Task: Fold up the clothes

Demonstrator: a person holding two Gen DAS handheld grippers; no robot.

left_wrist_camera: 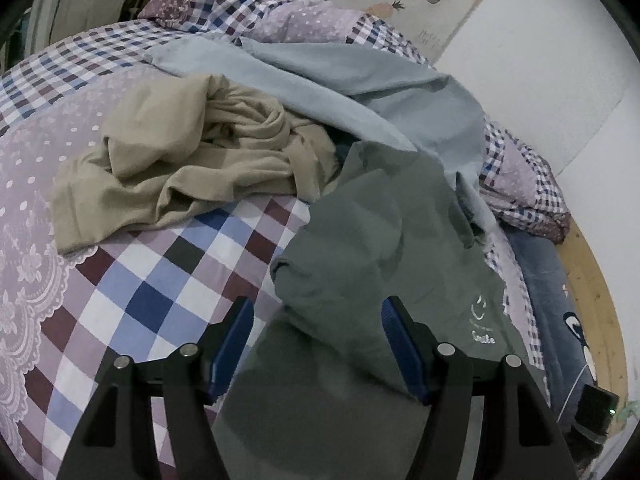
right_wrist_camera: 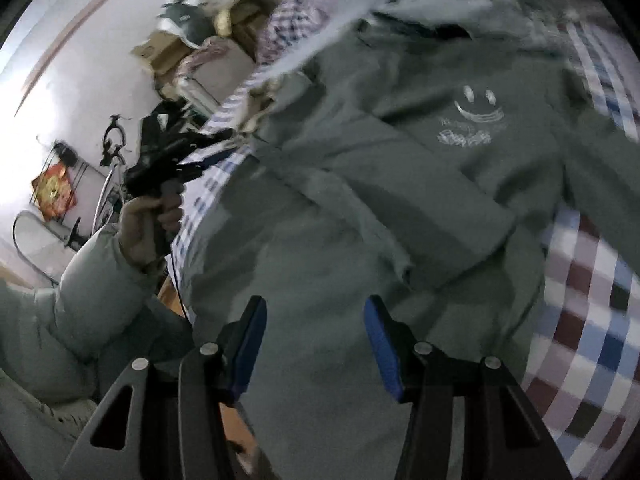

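A dark grey-green sweatshirt [left_wrist_camera: 372,248] with a white smiley print [left_wrist_camera: 482,320] lies spread on the checked bedspread [left_wrist_camera: 132,300]. My left gripper [left_wrist_camera: 316,344] hovers open over its near part, blue pads apart, nothing between them. In the right wrist view the same sweatshirt [right_wrist_camera: 360,208] fills the frame, smiley print [right_wrist_camera: 476,116] at upper right. My right gripper [right_wrist_camera: 316,344] is open above the cloth. The left gripper [right_wrist_camera: 168,164] shows at the left there, held by a hand [right_wrist_camera: 144,228] in a pale padded sleeve.
A crumpled beige garment [left_wrist_camera: 180,160] lies left of the sweatshirt and a light blue garment [left_wrist_camera: 340,92] behind it. A white wall [left_wrist_camera: 540,80] and wooden bed edge [left_wrist_camera: 592,288] stand at right. Boxes and clutter [right_wrist_camera: 192,48] fill the room's far side.
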